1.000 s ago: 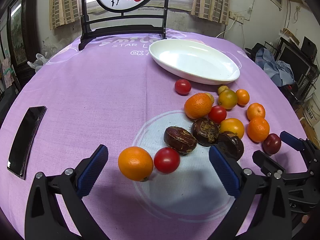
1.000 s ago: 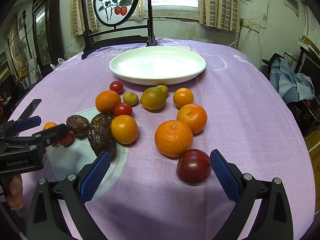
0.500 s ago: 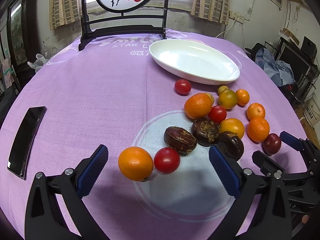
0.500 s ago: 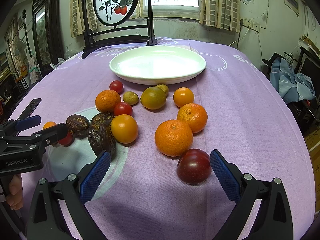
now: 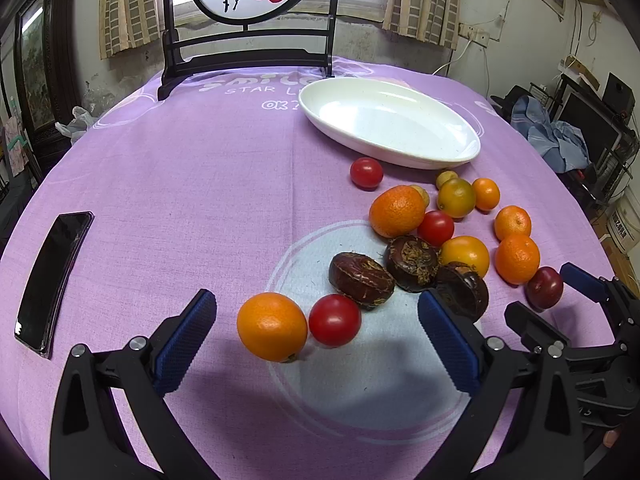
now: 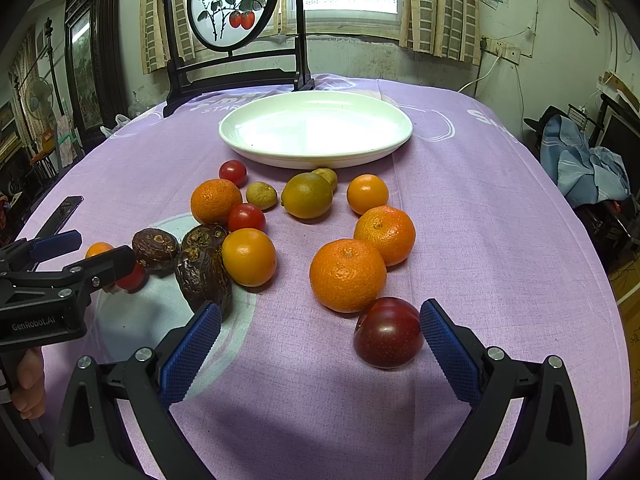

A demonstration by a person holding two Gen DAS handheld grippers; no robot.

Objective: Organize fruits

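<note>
Nearest the left gripper (image 5: 316, 336), whose jaws stand wide apart and grip nothing, an orange (image 5: 272, 327) and a red tomato (image 5: 335, 320) lie touching on the purple tablecloth (image 5: 200, 184), between the blue pads; the right gripper (image 6: 320, 344) is likewise spread and holds nothing, with a dark plum (image 6: 388, 332) just beside its right pad (image 6: 448, 356); farther off, the white plate (image 6: 316, 130) holds no fruit; the remaining fruit lies scattered on the cloth, near of the plate.
</note>
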